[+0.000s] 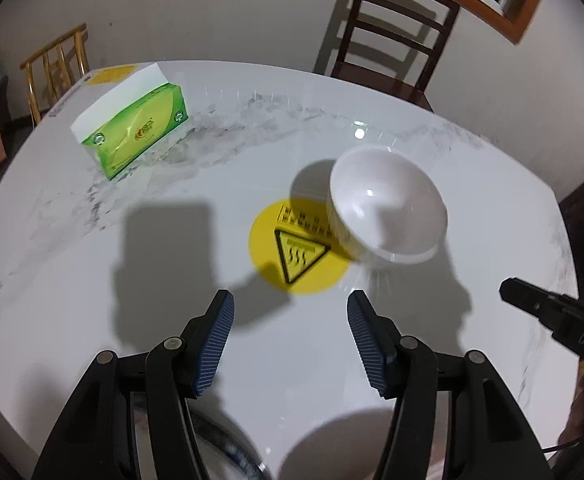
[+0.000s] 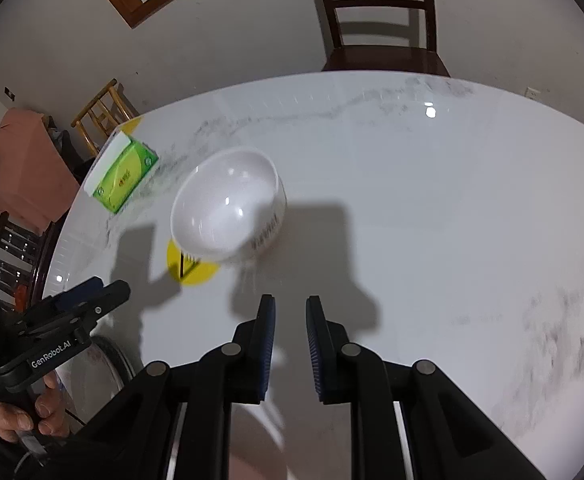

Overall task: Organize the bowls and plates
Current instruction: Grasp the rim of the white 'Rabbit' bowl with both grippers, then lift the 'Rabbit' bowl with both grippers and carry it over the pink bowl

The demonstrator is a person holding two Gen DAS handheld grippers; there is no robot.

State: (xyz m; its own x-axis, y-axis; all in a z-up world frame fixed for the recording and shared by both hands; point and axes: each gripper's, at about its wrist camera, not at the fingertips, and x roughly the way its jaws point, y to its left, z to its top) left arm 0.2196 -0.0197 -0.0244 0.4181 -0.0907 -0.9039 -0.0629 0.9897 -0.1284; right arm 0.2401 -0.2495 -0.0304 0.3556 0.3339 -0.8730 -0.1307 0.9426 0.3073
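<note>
A white bowl stands tilted on the white marble table, partly over a round yellow hot-surface sticker. It also shows in the right wrist view, blurred. My left gripper is open and empty, short of the bowl. My right gripper is partly open with a narrow gap and empty, to the bowl's near right. A dark-rimmed plate edge shows under the left gripper, mostly hidden.
A green tissue box lies at the table's far left. A dark wooden chair stands behind the table, a yellow chair at far left. The right gripper's tip shows at the right edge of the left wrist view.
</note>
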